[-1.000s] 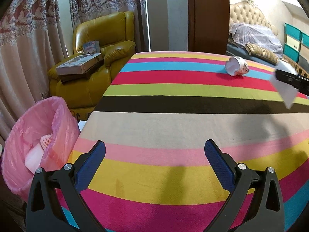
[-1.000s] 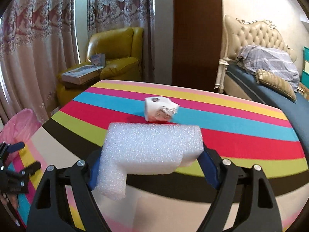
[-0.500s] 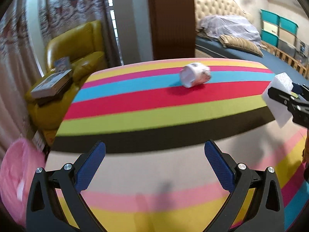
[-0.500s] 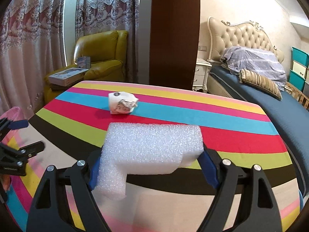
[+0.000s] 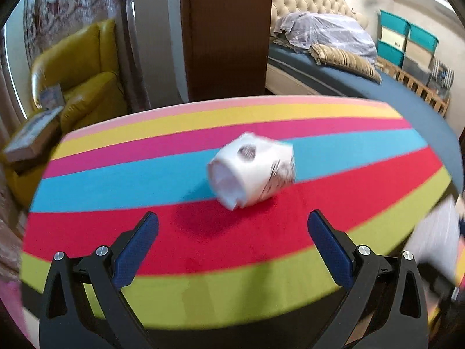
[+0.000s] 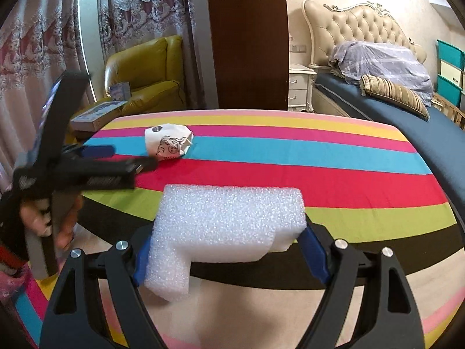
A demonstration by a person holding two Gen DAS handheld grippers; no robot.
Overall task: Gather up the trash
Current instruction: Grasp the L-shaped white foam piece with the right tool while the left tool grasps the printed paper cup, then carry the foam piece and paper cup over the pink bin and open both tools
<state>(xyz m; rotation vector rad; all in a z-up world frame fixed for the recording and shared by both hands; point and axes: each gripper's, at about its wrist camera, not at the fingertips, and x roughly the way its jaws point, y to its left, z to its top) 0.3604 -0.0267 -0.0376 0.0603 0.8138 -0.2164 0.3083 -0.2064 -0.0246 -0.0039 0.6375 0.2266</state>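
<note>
Left wrist view: left gripper (image 5: 232, 226), jaws spread wide with nothing between them, blue pads facing inward; crumpled paper cup (image 5: 252, 171), white with dark print, lying on its side on the striped tablecloth (image 5: 116, 174) across the blue and red bands, just ahead of the fingertips and apart from them; yellow armchair (image 5: 84, 78) at rear left; bed (image 5: 363, 75) at rear right. Right wrist view: right gripper (image 6: 229, 244), jaws clamped on a white foam block (image 6: 229, 224), L-shaped, held above the near bands of the cloth; the paper cup (image 6: 168, 142) farther back at left; the left gripper (image 6: 128, 157), blurred, beside it, with the hand (image 6: 49, 218) that carries it at the left edge.
</note>
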